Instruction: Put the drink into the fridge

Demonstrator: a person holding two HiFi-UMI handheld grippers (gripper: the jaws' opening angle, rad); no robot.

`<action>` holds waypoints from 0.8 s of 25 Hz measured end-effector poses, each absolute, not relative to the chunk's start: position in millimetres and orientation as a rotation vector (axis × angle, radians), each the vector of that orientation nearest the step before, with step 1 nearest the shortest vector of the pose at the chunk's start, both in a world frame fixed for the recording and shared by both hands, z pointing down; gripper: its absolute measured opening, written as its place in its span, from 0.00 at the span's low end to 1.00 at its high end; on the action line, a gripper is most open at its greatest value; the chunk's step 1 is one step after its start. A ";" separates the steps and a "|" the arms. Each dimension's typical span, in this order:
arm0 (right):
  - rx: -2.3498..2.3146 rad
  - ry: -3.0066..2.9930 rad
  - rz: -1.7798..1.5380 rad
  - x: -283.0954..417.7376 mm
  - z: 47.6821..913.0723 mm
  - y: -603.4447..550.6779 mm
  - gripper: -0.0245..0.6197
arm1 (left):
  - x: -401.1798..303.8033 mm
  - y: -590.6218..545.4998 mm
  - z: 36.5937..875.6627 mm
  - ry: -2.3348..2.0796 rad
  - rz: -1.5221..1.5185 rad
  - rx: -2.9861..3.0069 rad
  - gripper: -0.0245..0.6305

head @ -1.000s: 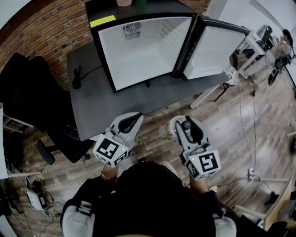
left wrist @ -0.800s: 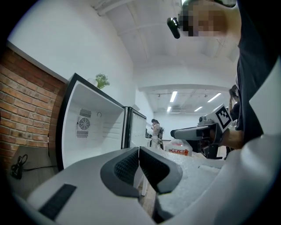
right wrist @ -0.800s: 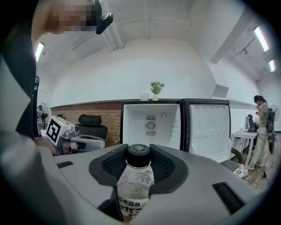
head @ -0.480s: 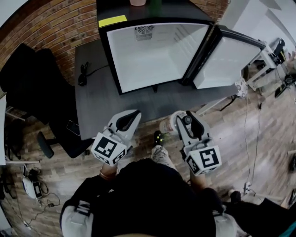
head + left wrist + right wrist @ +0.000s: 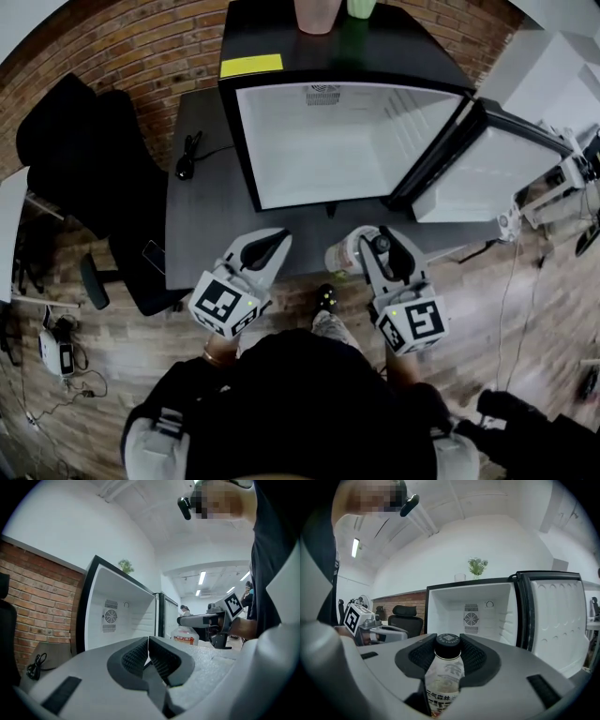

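Pinching the drink bottle (image 5: 444, 679) by its neck with the right tongs (image 5: 447, 645), left tongs (image 5: 148, 641) closed on nothing: likely slippery plastic, weighted by liquid, stiffest under the cap.

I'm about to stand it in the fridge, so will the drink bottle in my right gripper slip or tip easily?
Slipping seems unlikely: the ribbed jaws of the right gripper clamp the drink bottle near its top. It looks tall and narrow, so it may tip if released tilted. It seems to hold liquid, so it is probably fairly heavy for its size.
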State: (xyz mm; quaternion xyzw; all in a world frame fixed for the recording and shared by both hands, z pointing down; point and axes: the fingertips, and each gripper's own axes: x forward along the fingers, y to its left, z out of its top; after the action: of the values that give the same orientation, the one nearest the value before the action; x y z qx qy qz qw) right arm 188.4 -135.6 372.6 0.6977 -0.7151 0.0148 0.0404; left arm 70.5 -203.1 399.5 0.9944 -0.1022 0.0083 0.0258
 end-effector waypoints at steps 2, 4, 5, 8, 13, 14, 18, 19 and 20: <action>2.104 -2.219 0.037 195.3 370.9 -148.0 0.27 | 74.5 -210.2 397.7 -0.356 0.024 3.075 0.03; 2.069 -2.249 0.030 201.5 369.1 -160.5 0.27 | 77.9 -217.3 395.7 -0.401 0.023 3.067 0.03; 2.051 -2.266 0.028 203.8 368.2 -167.4 0.27 | 79.4 -221.4 395.3 -0.422 0.025 3.061 0.03; 1.993 -2.312 0.021 209.5 365.4 -190.6 0.27 | 84.4 -234.9 394.2 -0.476 0.028 3.045 0.03; 1.902 -2.377 0.008 220.7 360.5 -227.2 0.27 | 96.5 -254.4 391.5 -0.555 0.028 3.029 0.03; 1.889 -2.388 0.004 223.5 360.3 -233.9 0.27 | 99.3 -257.0 391.4 -0.566 0.032 3.026 0.03; 1.841 -2.418 -0.010 235.4 361.8 -258.7 0.27 | 106.9 -266.6 392.7 -0.619 0.039 3.017 0.03; 1.831 -2.425 -0.014 238.1 362.3 -265.1 0.27 | 107.5 -269.9 393.3 -0.637 0.039 3.015 0.03; 1.821 -2.433 -0.017 240.8 363.0 -271.5 0.27 | 107.8 -273.1 394.4 -0.657 0.044 3.008 0.03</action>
State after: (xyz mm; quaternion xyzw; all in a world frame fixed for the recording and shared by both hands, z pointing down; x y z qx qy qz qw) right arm 240.8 -271.5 363.0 0.5984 -0.7995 -0.0056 0.0515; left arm 107.8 -273.1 394.4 0.9764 -0.2133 0.0143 0.0311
